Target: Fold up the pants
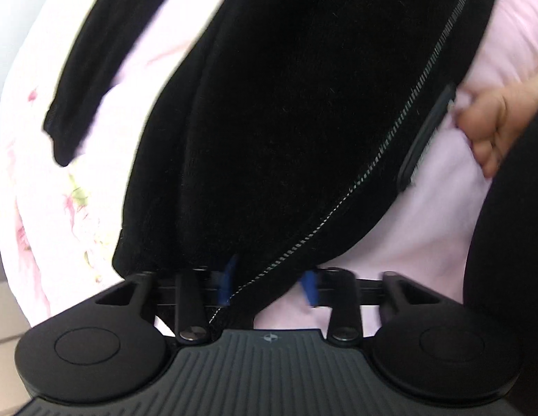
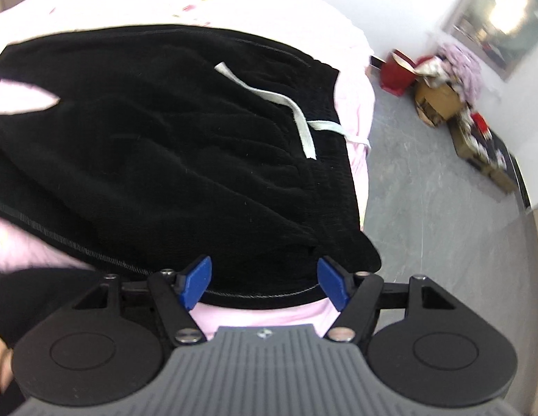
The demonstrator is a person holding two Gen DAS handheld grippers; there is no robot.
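The black pants [image 2: 158, 145] lie across my pink floral bedsheet [image 1: 53, 180], waistband and white drawstring [image 2: 289, 111] toward the bed's edge by the grey floor [image 2: 425, 173]; in my left view the legs run away from me up the sheet, along their long axis. My left gripper [image 1: 269, 280] has its blue pads apart, with a stitched hem draped between them. My right gripper [image 2: 265, 284] stands wide open just at the fabric's near edge, gripping nothing. Cardboard boxes [image 2: 442, 104] sit against the white wall.
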